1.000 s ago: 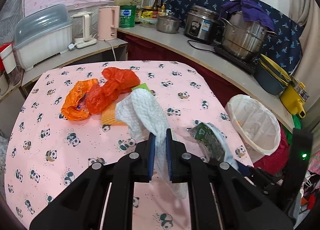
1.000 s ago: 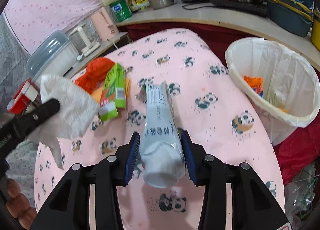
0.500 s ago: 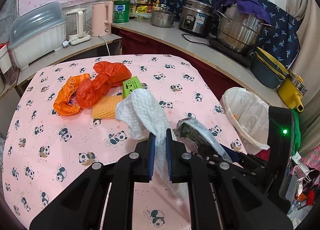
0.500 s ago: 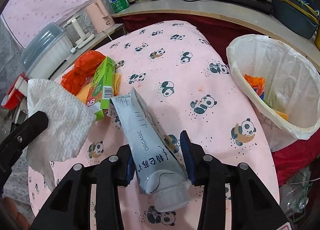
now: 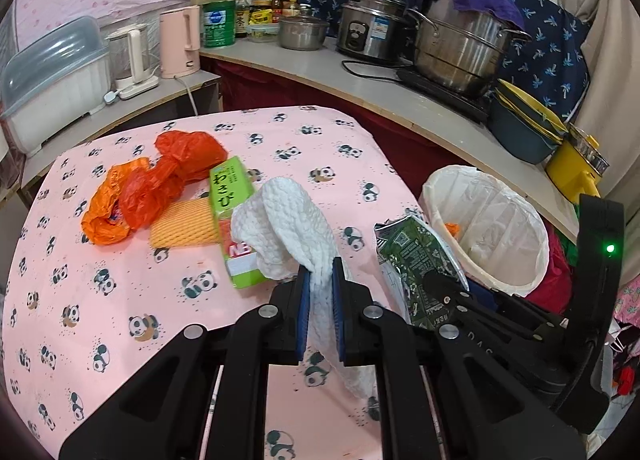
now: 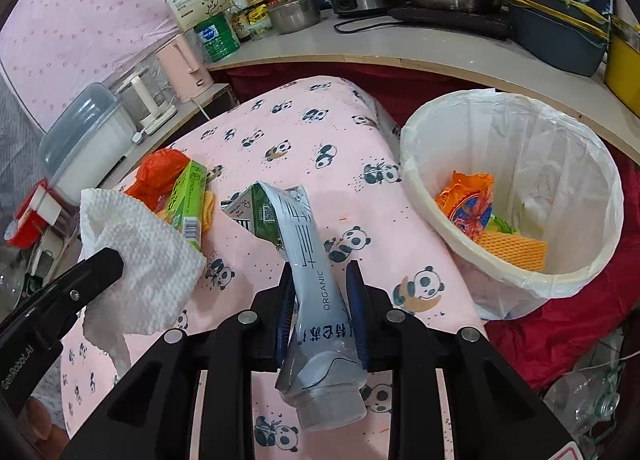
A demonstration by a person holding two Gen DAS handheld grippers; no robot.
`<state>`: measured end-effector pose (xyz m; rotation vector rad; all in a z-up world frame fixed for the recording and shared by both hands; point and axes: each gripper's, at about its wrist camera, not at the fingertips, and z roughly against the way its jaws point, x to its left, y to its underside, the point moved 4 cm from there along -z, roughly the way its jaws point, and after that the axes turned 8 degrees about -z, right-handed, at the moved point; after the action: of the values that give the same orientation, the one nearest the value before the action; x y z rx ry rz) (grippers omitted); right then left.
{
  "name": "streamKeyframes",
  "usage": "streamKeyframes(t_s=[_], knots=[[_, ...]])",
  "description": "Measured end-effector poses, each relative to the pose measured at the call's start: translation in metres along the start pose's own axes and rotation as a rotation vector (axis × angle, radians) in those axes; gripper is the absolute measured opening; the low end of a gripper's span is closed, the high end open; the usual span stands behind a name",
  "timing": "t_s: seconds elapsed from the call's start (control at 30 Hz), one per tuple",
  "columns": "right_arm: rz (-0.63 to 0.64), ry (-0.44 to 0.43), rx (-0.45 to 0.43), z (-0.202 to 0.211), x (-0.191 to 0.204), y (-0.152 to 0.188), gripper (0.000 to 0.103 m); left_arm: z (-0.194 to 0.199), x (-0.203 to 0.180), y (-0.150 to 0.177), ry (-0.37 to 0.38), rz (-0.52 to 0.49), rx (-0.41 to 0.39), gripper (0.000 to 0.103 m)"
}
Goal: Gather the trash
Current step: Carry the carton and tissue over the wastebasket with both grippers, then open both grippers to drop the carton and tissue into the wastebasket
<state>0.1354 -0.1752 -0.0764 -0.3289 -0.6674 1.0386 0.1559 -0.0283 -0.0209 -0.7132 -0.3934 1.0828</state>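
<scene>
Trash sits in both our grippers: the left gripper (image 5: 320, 280) has its fingers (image 5: 302, 308) pinched tight on a white paper towel (image 5: 286, 228), which bulges above them and hangs below. In our right gripper (image 6: 320, 284) the fingers (image 6: 285, 312) are closing on a flattened carton (image 6: 304, 260), its crumpled top pointing away and its round base toward the camera. Both are lifted over the worktop (image 5: 160, 300), covered in pink panda cloth. Further out on it lie a green box (image 5: 234, 220), a yellow foam net (image 5: 182, 222) and orange bags (image 5: 156, 184). Just beside the worktop's right edge stands the bin (image 6: 516, 196), lined in white, with an orange wrapper (image 6: 466, 204) and another net inside.
</scene>
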Motion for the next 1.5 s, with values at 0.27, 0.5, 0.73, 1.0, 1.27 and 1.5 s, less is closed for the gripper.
streamKeyframes(t_s=[0.27, 0.5, 0.73, 1.0, 1.27, 1.5], knots=[[-0.066, 0.020, -0.056, 0.021, -0.040, -0.021, 0.024, -0.014, -0.045, -0.020, 0.046, -0.071, -0.005, 0.010], [-0.162, 0.073, -0.121, 0.040, -0.097, -0.042, 0.024, -0.032, -0.094, -0.038, 0.113, -0.147, 0.001, 0.010], [-0.268, 0.139, -0.171, 0.054, -0.157, -0.059, 0.024, -0.058, -0.149, -0.052, 0.201, -0.227, 0.022, 0.010], [-0.332, 0.178, -0.189, 0.058, -0.196, -0.065, 0.024, -0.091, -0.190, -0.063, 0.277, -0.265, 0.059, 0.012], [-0.347, 0.181, -0.187, 0.052, -0.202, -0.069, 0.024, -0.101, -0.190, -0.073, 0.235, -0.239, 0.039, 0.052], [-0.341, 0.175, -0.180, 0.047, -0.199, -0.071, 0.025, -0.104, -0.175, -0.074, 0.208, -0.212, 0.045, 0.052]])
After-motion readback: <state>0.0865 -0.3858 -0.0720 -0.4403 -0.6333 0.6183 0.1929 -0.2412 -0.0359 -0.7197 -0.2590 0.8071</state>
